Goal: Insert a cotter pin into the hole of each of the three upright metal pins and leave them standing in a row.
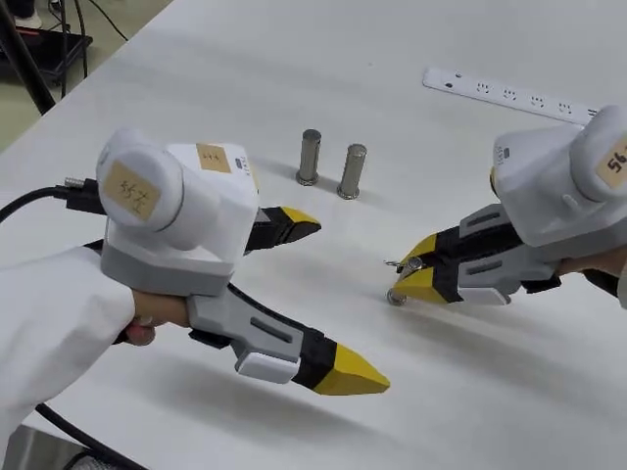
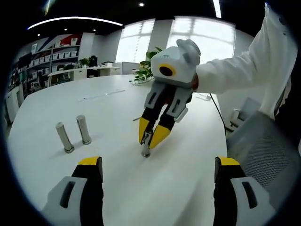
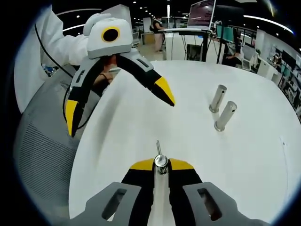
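Observation:
Two upright metal pins (image 1: 310,157) (image 1: 351,171) stand side by side on the white table (image 1: 294,59); they also show as pins (image 2: 63,137) (image 2: 83,129) and pins (image 3: 217,98) (image 3: 225,115). My right gripper (image 1: 409,277) is shut on a third metal pin (image 1: 398,294) whose base is at the tabletop. A thin cotter pin (image 1: 393,264) pokes out near that pin's top, seen as cotter pin (image 3: 158,147) above the held pin (image 3: 161,161). My left gripper (image 1: 333,299) is open and holds nothing, a short way left of the held pin (image 2: 146,149).
A white power strip (image 1: 509,95) lies at the table's far right. A black cable (image 1: 29,201) trails off the left gripper. A grey mesh chair (image 3: 42,155) sits by the table's edge, and shelves and desks stand further back.

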Tool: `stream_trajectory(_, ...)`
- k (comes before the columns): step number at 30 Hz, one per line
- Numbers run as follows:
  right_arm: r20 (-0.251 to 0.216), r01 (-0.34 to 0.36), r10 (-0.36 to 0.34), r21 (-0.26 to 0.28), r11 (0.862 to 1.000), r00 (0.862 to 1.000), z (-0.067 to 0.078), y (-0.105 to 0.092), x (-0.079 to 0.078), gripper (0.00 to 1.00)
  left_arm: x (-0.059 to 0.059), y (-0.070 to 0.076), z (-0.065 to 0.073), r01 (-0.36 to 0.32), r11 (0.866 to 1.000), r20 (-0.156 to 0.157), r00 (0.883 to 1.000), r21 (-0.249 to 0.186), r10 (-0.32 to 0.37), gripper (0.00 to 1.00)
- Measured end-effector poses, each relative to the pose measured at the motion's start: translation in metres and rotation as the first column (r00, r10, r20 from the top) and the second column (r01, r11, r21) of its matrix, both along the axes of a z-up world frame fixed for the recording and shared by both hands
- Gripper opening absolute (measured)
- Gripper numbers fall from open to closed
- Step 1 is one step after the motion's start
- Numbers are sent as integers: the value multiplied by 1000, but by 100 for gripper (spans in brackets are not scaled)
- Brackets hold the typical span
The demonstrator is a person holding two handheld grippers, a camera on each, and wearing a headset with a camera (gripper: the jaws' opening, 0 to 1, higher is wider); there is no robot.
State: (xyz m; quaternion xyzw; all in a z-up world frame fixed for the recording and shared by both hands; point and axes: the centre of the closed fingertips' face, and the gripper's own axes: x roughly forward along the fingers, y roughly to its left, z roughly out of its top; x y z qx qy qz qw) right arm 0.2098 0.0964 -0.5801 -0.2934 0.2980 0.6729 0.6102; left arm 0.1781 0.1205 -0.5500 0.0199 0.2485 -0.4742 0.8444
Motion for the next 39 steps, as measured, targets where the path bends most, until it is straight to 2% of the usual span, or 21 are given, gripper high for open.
stream_trajectory(1, 0, 0, 0, -3, 1000, 1000, 0, 0, 0, 5, 1, 1, 0, -2, 1000, 6, 1000, 7, 2, 99)
stream_trajectory(8, 18, 31, -31, -8, 999, 999, 1, 1, 5, 4, -1, 0, -2, -5, 1000, -2, 1000, 3, 5, 99)
stream_trajectory(11, 55, 53, -52, -19, 998, 997, 2, 1, 14, 4, -2, 0, -2, -8, 1000, -10, 1000, 0, 8, 99)
stream_trajectory(18, 43, 149, -149, -1, 989, 988, 7, 8, 36, 4, 1, 2, 1, -17, 1000, -4, 1000, -1, 17, 99)
stream_trajectory(23, 52, 162, -161, -11, 987, 986, 3, 9, 42, 4, 5, 3, 2, -34, 999, -8, 999, -8, 34, 99)
stream_trajectory(33, 42, 170, -170, -5, 985, 985, 2, 11, 43, 4, 7, 2, 3, -41, 999, 0, 999, -9, 41, 99)
stream_trajectory(39, 64, 151, -150, -13, 988, 987, 1, 12, 43, 4, 6, 3, 4, -31, 1000, -2, 1000, -4, 31, 99)
